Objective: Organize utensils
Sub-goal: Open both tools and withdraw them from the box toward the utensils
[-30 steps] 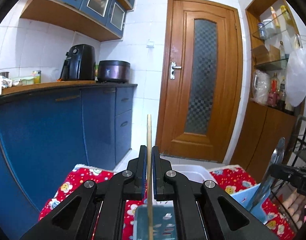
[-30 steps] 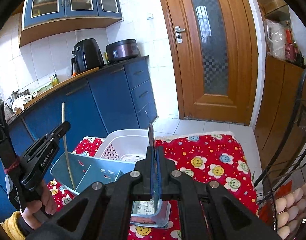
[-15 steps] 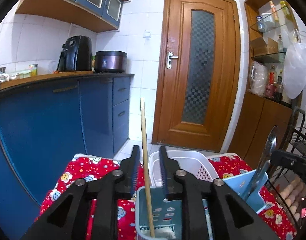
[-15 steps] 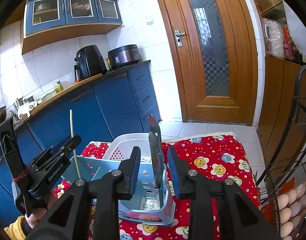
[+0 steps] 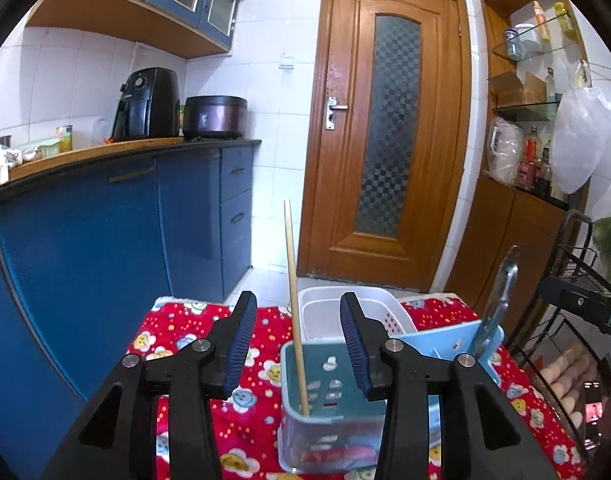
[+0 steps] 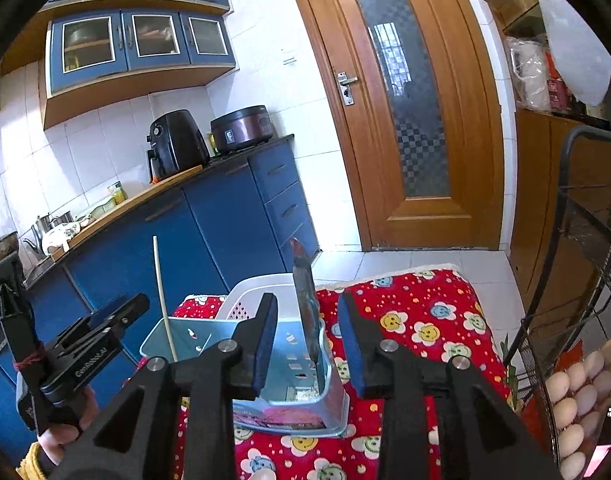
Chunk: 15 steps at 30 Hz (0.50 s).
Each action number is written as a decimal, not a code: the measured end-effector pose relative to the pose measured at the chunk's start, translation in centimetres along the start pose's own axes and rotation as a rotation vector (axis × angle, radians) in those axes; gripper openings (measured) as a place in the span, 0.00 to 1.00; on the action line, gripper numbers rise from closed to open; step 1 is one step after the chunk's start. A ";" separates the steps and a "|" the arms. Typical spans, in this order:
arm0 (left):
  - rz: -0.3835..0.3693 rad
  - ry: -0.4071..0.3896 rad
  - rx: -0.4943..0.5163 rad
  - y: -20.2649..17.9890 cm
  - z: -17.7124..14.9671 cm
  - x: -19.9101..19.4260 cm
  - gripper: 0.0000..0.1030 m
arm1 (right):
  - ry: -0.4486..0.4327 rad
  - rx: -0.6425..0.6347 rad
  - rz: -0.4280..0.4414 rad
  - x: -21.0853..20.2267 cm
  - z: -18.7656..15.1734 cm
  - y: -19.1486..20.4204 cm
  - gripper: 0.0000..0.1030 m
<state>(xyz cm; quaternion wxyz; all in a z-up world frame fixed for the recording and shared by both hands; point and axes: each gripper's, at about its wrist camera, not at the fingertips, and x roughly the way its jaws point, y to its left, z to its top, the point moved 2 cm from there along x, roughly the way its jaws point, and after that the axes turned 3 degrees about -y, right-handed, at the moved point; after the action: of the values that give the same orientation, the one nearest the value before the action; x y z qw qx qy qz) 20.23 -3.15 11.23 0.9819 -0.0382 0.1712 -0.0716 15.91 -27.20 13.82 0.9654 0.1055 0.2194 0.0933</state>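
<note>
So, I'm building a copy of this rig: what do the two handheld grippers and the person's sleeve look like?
Both the left gripper and the right gripper are black, angular linkages with silver pivot bolts and blue ribbed pads. The left one carries white lettering and a red band; the sleeve is yellow.

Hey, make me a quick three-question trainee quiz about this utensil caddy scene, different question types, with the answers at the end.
1. True or false: the left gripper clamps the wooden chopstick.
2. Multiple choice: the metal utensil between the right gripper fingers stands in A) the white basket, B) the blue caddy, C) the egg rack.
3. Fill in: the caddy sits on a red ____ cloth.

Key: 1 false, the jaws are opening and the chopstick stands free between them; 2 B; 3 flowered.
</note>
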 end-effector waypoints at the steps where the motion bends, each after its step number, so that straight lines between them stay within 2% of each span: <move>1: -0.003 0.005 -0.001 0.1 0.0 -0.4 0.43 | 0.002 0.007 0.000 -0.3 -0.2 0.0 0.33; 15: -0.002 0.074 0.003 0.7 -1.0 -5.0 0.44 | 0.088 0.081 0.006 -2.4 -3.6 -1.3 0.33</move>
<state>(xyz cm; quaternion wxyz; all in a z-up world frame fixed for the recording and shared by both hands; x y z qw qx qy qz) 15.34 -1.74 11.86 0.9749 -0.0344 0.2072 -0.0742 12.35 -28.41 11.30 0.9495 0.1408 0.2649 0.0916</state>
